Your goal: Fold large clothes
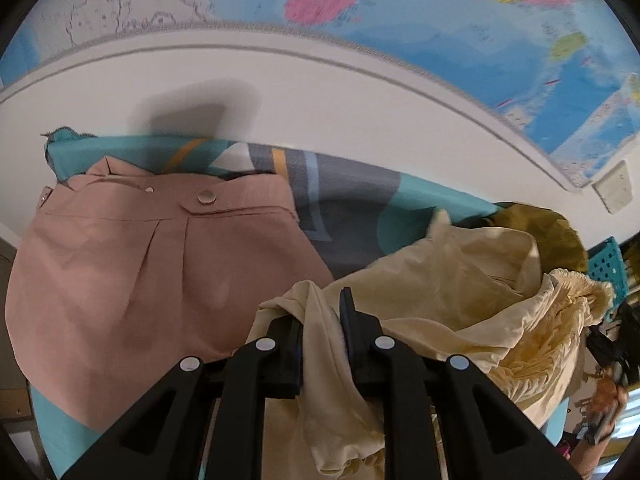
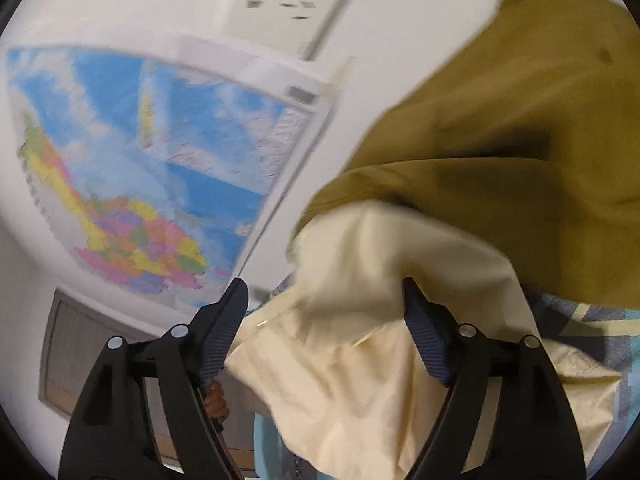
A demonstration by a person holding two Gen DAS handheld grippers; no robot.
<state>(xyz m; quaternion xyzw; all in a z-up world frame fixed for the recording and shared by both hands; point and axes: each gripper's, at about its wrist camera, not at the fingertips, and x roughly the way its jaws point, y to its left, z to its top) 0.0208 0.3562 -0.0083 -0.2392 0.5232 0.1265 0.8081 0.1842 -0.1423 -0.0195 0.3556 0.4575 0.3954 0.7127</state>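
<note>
Left wrist view: the left tool [image 1: 322,320] was clamped on a strip of the cream garment [image 1: 460,280], whose bulk lay to its right; pink trousers [image 1: 160,272] lay to its left. That pinch probably needed holding taut.

Right wrist view: the right tool [image 2: 324,332] stood apart around the cream garment [image 2: 360,320], pads not pressing; an olive garment [image 2: 520,128] lay beyond. It likely should regrip an edge.

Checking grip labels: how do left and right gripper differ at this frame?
Left gripper is shut, pinching a fold of the cream garment; right gripper stands wide open, the cream garment loose between its fingers, unpressed. Left faces the pink trousers; right faces the olive garment. Both meet the same cream cloth.
</note>
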